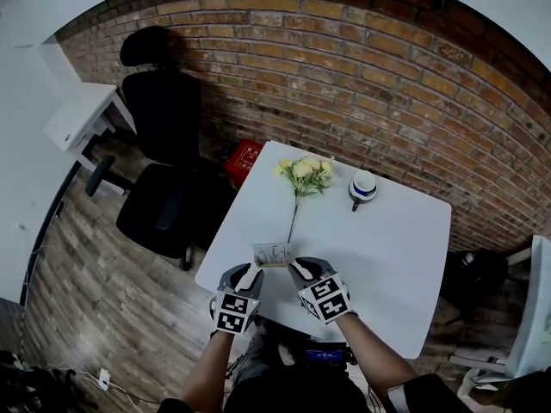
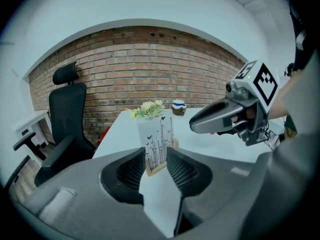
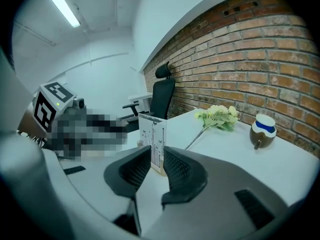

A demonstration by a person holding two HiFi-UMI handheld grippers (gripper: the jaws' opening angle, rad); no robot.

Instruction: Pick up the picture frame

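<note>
The picture frame (image 1: 271, 255), a small clear stand-up panel with a black plant print on a wooden base, stands upright near the front edge of the white table (image 1: 392, 261). My left gripper (image 1: 250, 273) sits just in front of its left end and my right gripper (image 1: 301, 269) in front of its right end. In the left gripper view the frame (image 2: 159, 144) shows in the gap between the open jaws of the left gripper (image 2: 156, 160), pads apart from it. In the right gripper view the frame (image 3: 152, 136) stands in line with the right gripper (image 3: 157, 165), whose jaws are parted.
A stem of pale yellow flowers (image 1: 303, 175) lies behind the frame, with a white and blue cup (image 1: 363, 186) to its right. A black office chair (image 1: 164, 170) and a red box (image 1: 245, 160) stand left of the table. A brick wall (image 1: 362, 67) runs behind.
</note>
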